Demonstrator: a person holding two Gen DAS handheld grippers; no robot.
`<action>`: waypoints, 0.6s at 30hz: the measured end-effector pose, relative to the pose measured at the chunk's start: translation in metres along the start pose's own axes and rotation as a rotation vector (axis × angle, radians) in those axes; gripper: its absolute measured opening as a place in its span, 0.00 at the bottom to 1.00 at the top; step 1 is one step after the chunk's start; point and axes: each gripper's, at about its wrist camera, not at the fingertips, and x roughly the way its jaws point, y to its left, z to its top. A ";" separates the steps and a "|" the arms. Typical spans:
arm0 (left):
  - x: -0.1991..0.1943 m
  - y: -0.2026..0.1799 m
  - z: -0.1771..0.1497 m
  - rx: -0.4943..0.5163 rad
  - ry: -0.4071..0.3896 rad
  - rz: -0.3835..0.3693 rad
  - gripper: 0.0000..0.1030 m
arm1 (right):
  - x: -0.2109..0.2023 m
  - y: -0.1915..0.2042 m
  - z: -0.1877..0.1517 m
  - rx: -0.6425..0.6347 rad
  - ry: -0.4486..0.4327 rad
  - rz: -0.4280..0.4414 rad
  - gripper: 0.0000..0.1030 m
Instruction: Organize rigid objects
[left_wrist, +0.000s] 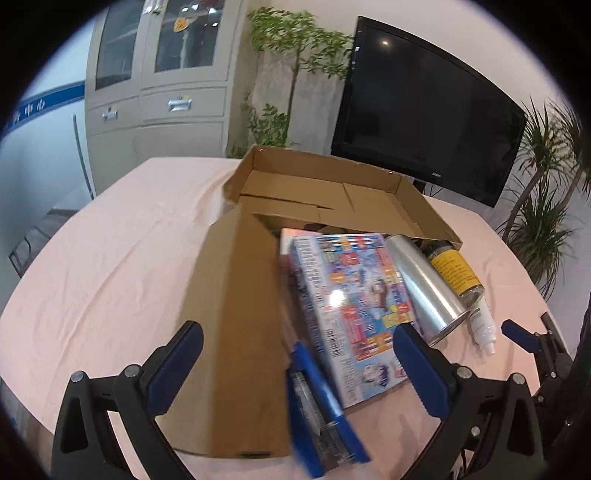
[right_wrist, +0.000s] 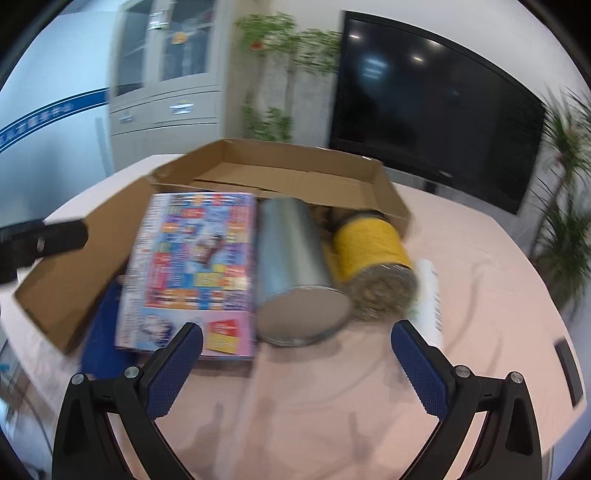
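The colourful flat box (right_wrist: 192, 269) is lying on the pink tablecloth (right_wrist: 332, 406) with its far end poking into the open front of the cardboard box (right_wrist: 295, 177), whose front flap (left_wrist: 236, 314) is folded down onto the table beside it. Just to its right the silver can (right_wrist: 291, 273) is resting on its side, touching or nearly touching the flat box, then the yellow-labelled jar (right_wrist: 373, 254) and a white bottle (right_wrist: 430, 295) — all lying down, spilling out of the carton's mouth. A blue-ended case (left_wrist: 321, 410) is sitting partly under the flat box's near-left corner.

The right gripper (right_wrist: 297, 341) is hovering with jaws spread wide and empty, aiming roughly at the can's near end; the left gripper (left_wrist: 299, 345) is likewise spread and holding nothing, over the flap and the blue case.

For a clean pick of the can, I'd judge it best to be closing across the round body rather than the flat end — a cylinder on its side is likely to be rolling away, and its neighbours are leaving little room for the fingers. The right view is blurred, so fine contact is unclear.
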 end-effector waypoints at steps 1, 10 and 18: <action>-0.002 0.019 0.001 -0.020 -0.001 -0.002 0.99 | -0.002 0.010 0.002 -0.033 -0.006 0.036 1.00; 0.041 0.085 -0.018 -0.214 0.226 -0.289 0.94 | -0.012 0.108 0.025 -0.142 0.057 0.457 1.00; 0.049 0.079 -0.005 -0.227 0.309 -0.368 0.68 | -0.018 0.154 0.042 -0.166 0.099 0.554 0.91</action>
